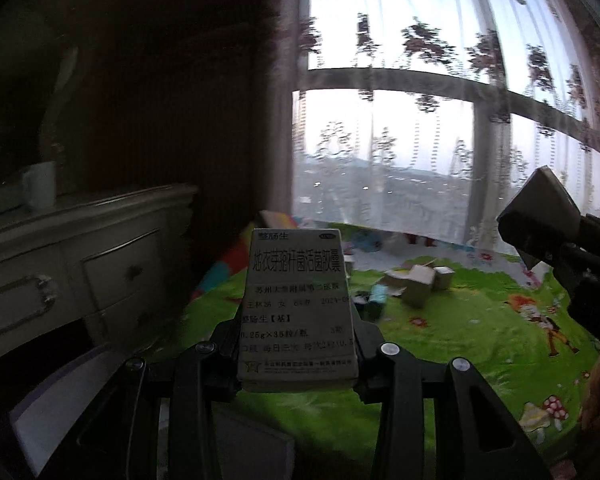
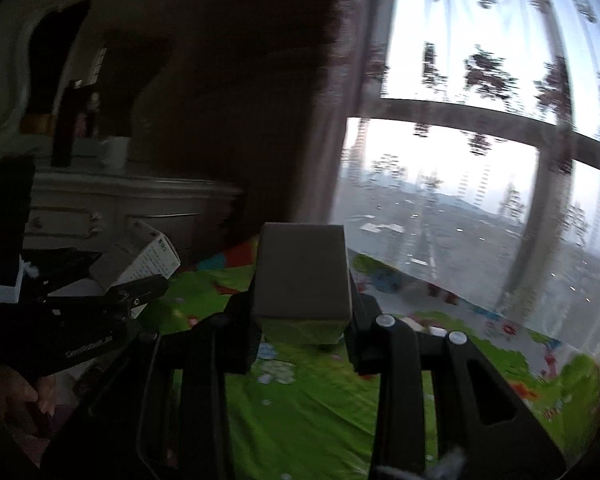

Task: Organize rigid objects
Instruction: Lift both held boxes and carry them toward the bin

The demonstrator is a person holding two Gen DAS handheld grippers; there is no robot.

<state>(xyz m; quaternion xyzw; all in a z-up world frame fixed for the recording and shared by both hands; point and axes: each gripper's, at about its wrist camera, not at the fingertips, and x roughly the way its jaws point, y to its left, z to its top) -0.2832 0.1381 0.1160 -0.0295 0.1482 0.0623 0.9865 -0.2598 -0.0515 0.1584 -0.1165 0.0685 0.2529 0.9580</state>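
- Left tool (image 1: pixel 298 344) is closed on the medicine box (image 1: pixel 298 304), upright between its fingers; light cardboard, crushable, best held across the flat faces.
- Right tool (image 2: pixel 302 320) clamps a plain carton (image 2: pixel 302 272), above the green bedspread (image 2: pixel 300 420).

Both wrist views face the curtained window (image 1: pixel 420 100); sharing the green mat (image 2: pixel 300 420).

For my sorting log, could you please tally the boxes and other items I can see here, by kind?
Printed medicine box, held in the left gripper: 1
Plain grey box, held in the right gripper: 1
Brown cardboard boxes lying on the green mat: 2, possibly more; blurred
Small teal item beside them: 1
Total: 5, at least
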